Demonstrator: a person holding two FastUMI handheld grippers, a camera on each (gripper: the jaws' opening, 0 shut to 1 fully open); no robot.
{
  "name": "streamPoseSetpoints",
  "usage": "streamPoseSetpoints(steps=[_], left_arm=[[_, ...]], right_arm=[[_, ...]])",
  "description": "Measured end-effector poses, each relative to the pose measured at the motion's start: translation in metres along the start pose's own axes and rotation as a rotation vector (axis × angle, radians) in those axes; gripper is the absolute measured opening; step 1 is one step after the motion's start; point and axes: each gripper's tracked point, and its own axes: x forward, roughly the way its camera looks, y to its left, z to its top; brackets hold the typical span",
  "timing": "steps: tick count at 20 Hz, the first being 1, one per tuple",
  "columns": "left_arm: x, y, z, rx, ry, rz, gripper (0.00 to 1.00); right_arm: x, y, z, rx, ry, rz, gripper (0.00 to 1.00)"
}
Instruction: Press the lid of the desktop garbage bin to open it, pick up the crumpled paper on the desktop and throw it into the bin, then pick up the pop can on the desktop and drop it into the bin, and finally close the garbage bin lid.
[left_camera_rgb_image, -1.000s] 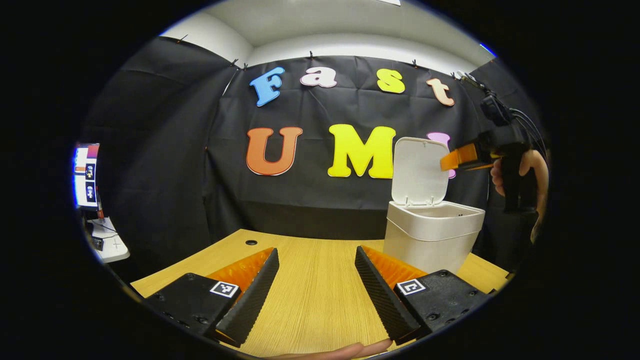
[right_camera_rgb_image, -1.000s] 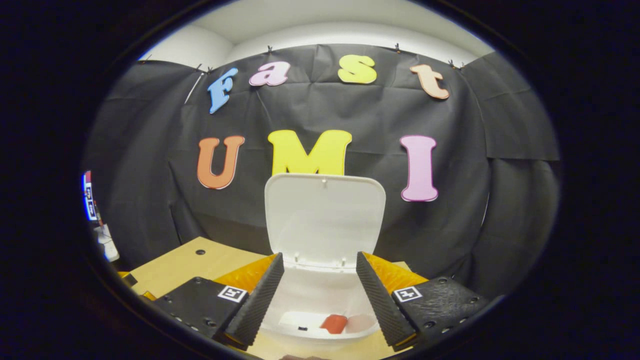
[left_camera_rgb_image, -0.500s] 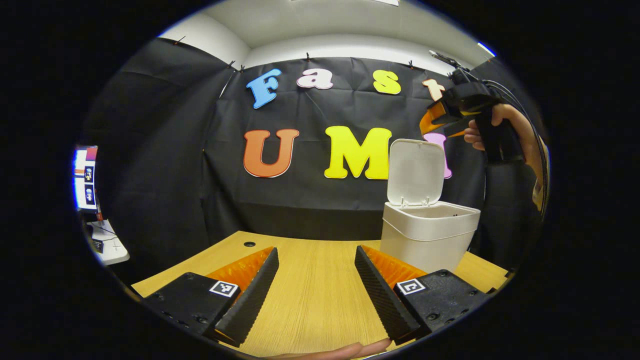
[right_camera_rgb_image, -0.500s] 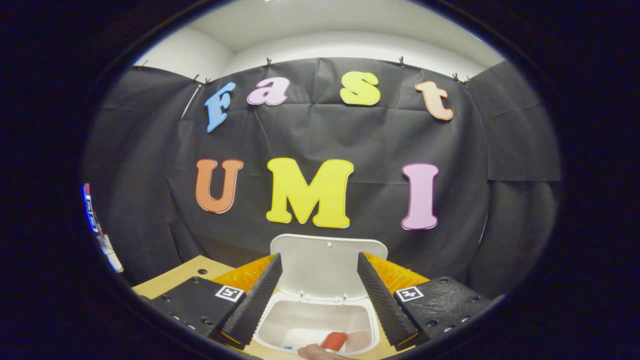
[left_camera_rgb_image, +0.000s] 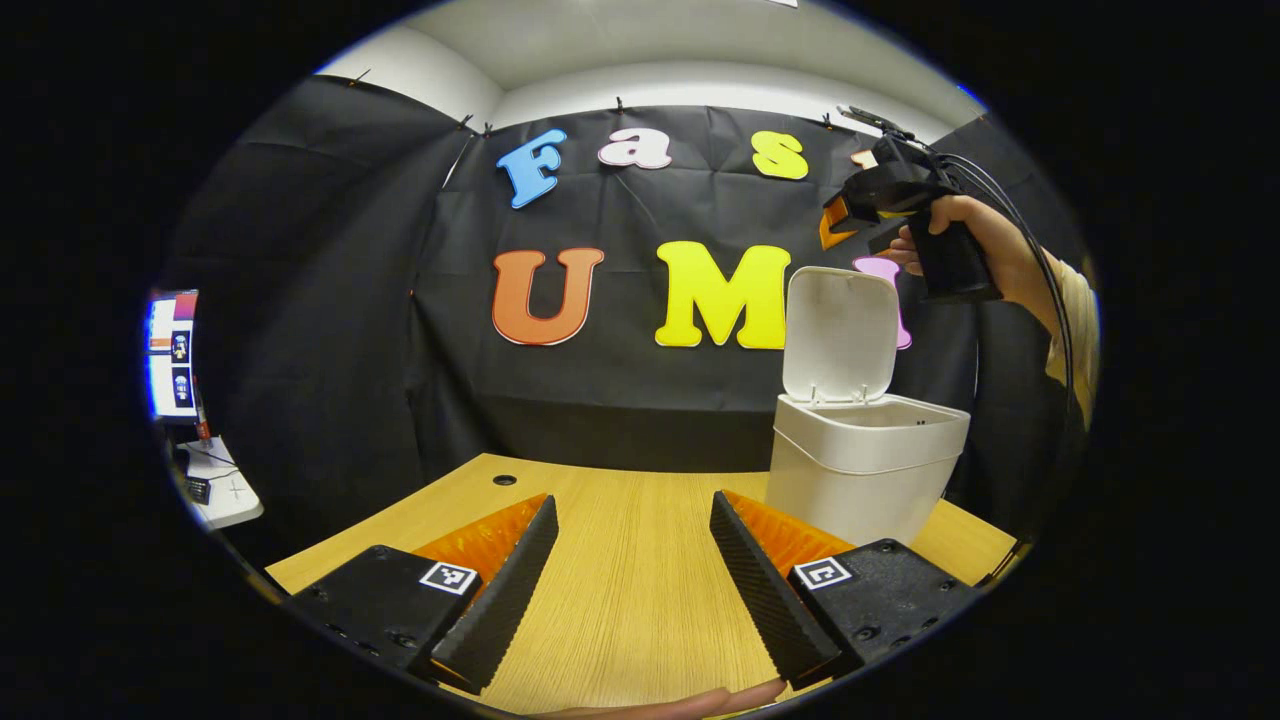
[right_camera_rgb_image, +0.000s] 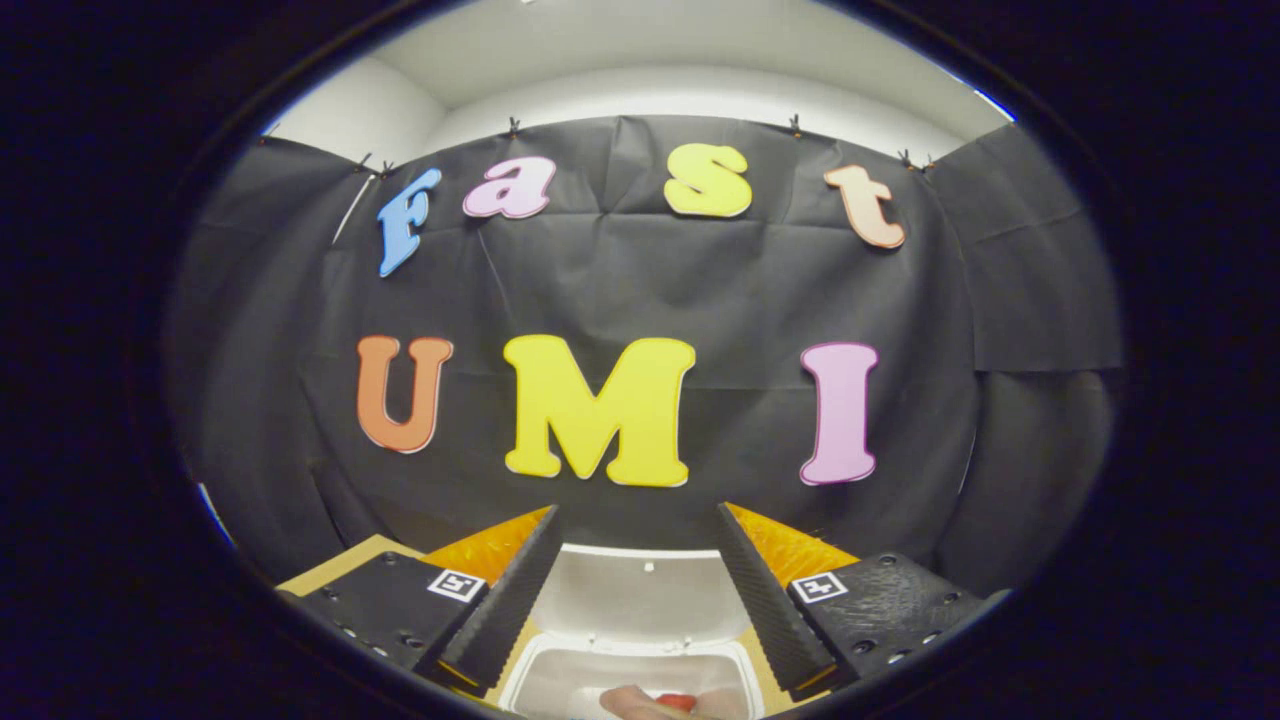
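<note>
The white bin (left_camera_rgb_image: 862, 465) stands on the right of the wooden table (left_camera_rgb_image: 620, 600), its lid (left_camera_rgb_image: 840, 335) upright. My left gripper (left_camera_rgb_image: 632, 505) hovers low over the table, left of the bin, open with nothing between its fingers. A hand holds my right gripper (left_camera_rgb_image: 838, 215) in the air above the lid's top edge. In the right gripper view that gripper (right_camera_rgb_image: 638, 515) is open with nothing in it, and below it are the lid (right_camera_rgb_image: 640, 595) and the bin's mouth (right_camera_rgb_image: 560, 680). A red sliver of the pop can (right_camera_rgb_image: 682, 702) shows inside the bin.
A lit monitor (left_camera_rgb_image: 172, 350) and a small white side table (left_camera_rgb_image: 218, 488) stand past the table's left edge. The tabletop has a cable hole (left_camera_rgb_image: 504, 480) near its back edge. Black cloth walls close off the back and sides.
The right gripper has risen from beside the lid to above its top edge, so the bin has sunk lower in its view. The left gripper has barely moved.
</note>
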Motion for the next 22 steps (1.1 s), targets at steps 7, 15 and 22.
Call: streamPoseSetpoints(steps=[7,15,22], left_arm=[[0.001,-0.001,-0.003,-0.001,0.016,-0.004,0.99],[0.000,0.008,-0.003,-0.006,0.021,0.009,0.99],[-0.004,0.012,-0.001,0.000,0.019,0.014,0.99]], right_arm=[[0.038,0.002,-0.045,-0.044,0.134,-0.016,0.95],[0.013,0.001,-0.051,0.041,0.206,-0.029,0.96],[-0.043,0.000,-0.173,0.075,0.625,0.022,0.97]])
